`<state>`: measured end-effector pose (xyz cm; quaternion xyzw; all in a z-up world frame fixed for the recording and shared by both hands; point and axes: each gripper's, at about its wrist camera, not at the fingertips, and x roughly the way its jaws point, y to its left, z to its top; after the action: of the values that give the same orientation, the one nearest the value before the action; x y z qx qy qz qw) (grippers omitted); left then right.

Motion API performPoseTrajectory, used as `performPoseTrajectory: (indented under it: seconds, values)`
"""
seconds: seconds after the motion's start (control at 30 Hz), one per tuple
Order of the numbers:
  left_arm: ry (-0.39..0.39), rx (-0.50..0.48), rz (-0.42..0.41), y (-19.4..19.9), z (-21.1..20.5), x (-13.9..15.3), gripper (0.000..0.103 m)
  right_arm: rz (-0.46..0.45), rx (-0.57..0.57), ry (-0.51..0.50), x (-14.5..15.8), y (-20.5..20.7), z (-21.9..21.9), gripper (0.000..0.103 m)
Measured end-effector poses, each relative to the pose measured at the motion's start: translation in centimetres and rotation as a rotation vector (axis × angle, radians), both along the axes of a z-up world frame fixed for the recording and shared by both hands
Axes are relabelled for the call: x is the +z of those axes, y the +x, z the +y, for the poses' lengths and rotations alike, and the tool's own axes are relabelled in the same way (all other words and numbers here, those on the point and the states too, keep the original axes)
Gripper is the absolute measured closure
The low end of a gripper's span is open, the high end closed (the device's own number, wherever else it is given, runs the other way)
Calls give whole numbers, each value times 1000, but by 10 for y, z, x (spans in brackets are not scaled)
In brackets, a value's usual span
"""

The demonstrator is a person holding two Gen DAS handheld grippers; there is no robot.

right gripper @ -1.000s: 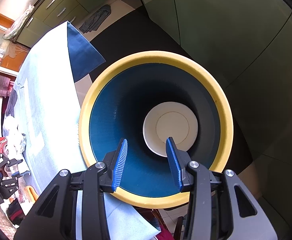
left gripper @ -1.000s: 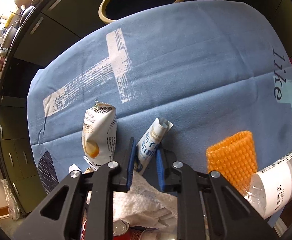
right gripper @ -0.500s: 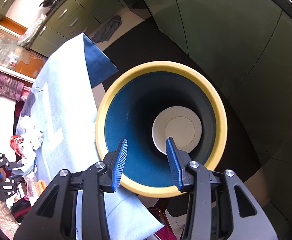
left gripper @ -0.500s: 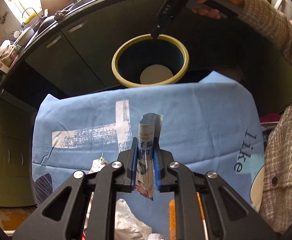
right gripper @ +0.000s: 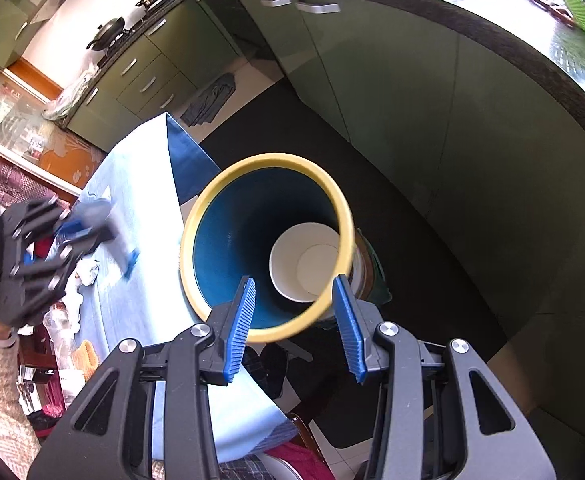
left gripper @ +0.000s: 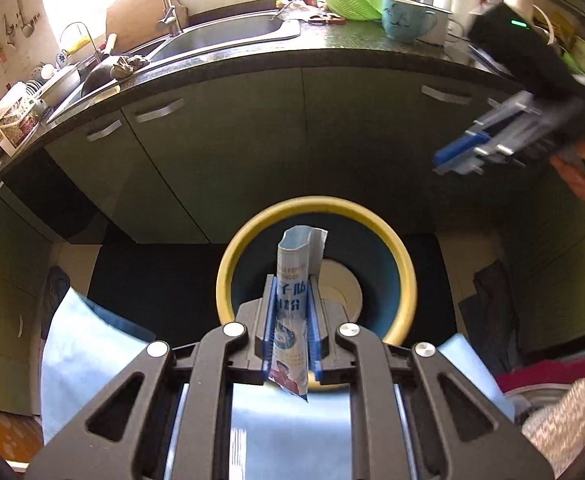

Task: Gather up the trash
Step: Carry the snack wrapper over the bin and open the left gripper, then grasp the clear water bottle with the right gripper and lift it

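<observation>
My left gripper [left gripper: 291, 316] is shut on a blue-and-white wrapper [left gripper: 294, 280] and holds it upright over the table's far edge, in line with the yellow-rimmed blue bin [left gripper: 316, 208]. A white paper cup [left gripper: 342, 288] lies at the bin's bottom. My right gripper [right gripper: 296, 320] is open and empty above the bin [right gripper: 268, 160], with the cup [right gripper: 304, 264] visible between its fingers. The right gripper shows blurred in the left wrist view [left gripper: 464, 156]. The left gripper shows blurred in the right wrist view [right gripper: 92, 232].
The table under a light blue cloth [right gripper: 140, 184] carries more trash at its near end: crumpled white paper [right gripper: 86, 272], an orange mesh piece [right gripper: 86, 354]. Green kitchen cabinets [left gripper: 220, 140] and a counter with a sink [left gripper: 228, 32] stand behind the bin. A dark floor mat [right gripper: 432, 240] lies under it.
My left gripper closed on the wrapper, lifted it off the cloth and carried it forward to the bin. My right gripper pulled up and back from the bin mouth, still open.
</observation>
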<state>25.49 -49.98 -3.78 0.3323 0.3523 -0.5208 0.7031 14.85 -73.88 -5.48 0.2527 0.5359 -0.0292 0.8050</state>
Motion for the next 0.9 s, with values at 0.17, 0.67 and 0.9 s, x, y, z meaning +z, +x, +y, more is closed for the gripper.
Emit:
performPoseTrajectory:
  seconds: [0.17, 0.67, 0.9]
  values:
    - [13, 62, 55, 17, -46, -33, 72, 18, -12, 0, -2, -22, -10, 62]
    - [17, 194, 101, -25, 64, 33, 26, 25, 196, -11, -3, 4, 63, 62]
    - [18, 455, 101, -51, 198, 77, 19, 35, 488, 0, -8, 28, 184, 62]
